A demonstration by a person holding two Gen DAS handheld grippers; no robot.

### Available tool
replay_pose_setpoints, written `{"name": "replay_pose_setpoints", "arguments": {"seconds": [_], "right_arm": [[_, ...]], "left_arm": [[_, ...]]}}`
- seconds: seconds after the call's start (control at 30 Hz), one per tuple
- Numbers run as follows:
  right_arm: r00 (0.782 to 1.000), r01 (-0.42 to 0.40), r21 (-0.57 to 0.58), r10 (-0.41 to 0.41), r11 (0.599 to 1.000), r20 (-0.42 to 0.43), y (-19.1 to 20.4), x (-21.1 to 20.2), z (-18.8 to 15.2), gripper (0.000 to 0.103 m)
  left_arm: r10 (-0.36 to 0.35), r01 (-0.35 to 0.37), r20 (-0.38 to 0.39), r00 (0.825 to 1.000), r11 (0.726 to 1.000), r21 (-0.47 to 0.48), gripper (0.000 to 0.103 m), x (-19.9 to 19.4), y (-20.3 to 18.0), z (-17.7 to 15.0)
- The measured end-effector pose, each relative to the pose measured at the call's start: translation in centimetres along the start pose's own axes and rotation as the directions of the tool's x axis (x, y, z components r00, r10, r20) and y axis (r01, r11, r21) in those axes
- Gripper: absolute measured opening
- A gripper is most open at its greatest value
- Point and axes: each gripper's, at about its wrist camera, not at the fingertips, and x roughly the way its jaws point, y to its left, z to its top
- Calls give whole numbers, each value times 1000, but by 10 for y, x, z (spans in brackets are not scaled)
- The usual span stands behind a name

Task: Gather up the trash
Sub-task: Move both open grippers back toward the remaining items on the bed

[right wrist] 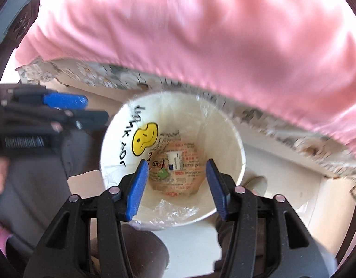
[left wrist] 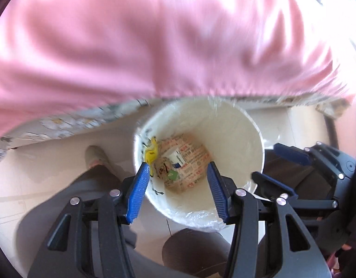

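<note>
- The room showed a pale tiled floor (left wrist: 50, 162), with a pink cover (left wrist: 154, 41) hanging over a flower-printed edge of what I took for a bed; both views were blurred.
- A white bin (right wrist: 226, 139), lined with a clear plastic bag (right wrist: 175, 213), stood on the floor just beside that flowered edge, between the person's dark-trousered legs.
- The trash (right wrist: 178, 169) lay at the bin's bottom: printed brown paper, a small white container and a green scrap, bunched together at the centre.
- A yellow smiley print (right wrist: 144, 142) with black lettering sat on the bag's left inner wall.
- My left gripper (left wrist: 178, 178) hung over the bin's mouth, jaws apart, nothing between them.
- My right gripper (right wrist: 178, 178) hung there too, jaws apart and empty.
- I judged the trash light, crumpled and soft, unlikely to break; the liner looked thin, slippery and easy to tear.
- I judged the bag's loose rim the best place to take hold, pinching a gathered fold rather than a single film layer.
</note>
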Motion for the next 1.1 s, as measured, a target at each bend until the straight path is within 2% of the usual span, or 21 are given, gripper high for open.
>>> {"name": "replay_pose_setpoints", "arguments": {"seconds": [0.1,0.23,0.27,0.33,0.43,0.57,0.63,0.73,0.9,1.1], "right_arm": [[998,27,-40,-24,999,66,-3,-33,6,53],[981,90,-85,-74,992,180,-9,-85,14,55],[975,100,-91,-79,991,207,-11,-99,16,56],[960,121,-101,-90,988,266,-14,-125,21,65],[932,161,-119,-112,980,344,-19,-159,29,68],[909,179,-125,-115,976,400,-32,-195,46,70],[896,189,-140,-112,972,431,-38,-209,57,76],[878,207,-158,-112,965,466,-46,-225,75,81],[863,253,-169,-144,953,484,-63,-225,110,83],[867,273,-209,-146,939,476,-77,-207,151,83]], "left_arm": [[-10,10,36,999,1000,-15,56,-36,3,8],[16,-15,106,994,1000,-17,68,-81,1,20],[16,-13,126,992,1000,-18,69,-93,0,25],[21,-17,162,987,1000,-25,78,-114,-2,34],[37,-28,214,976,999,-44,85,-145,-5,52],[42,-25,263,964,997,-68,90,-179,-8,81],[44,-22,279,959,996,-81,92,-193,-7,97],[61,-32,293,954,994,-103,93,-202,-7,122],[39,9,292,956,987,-161,93,-201,2,165],[22,42,259,965,970,-240,93,-183,12,218]]}}
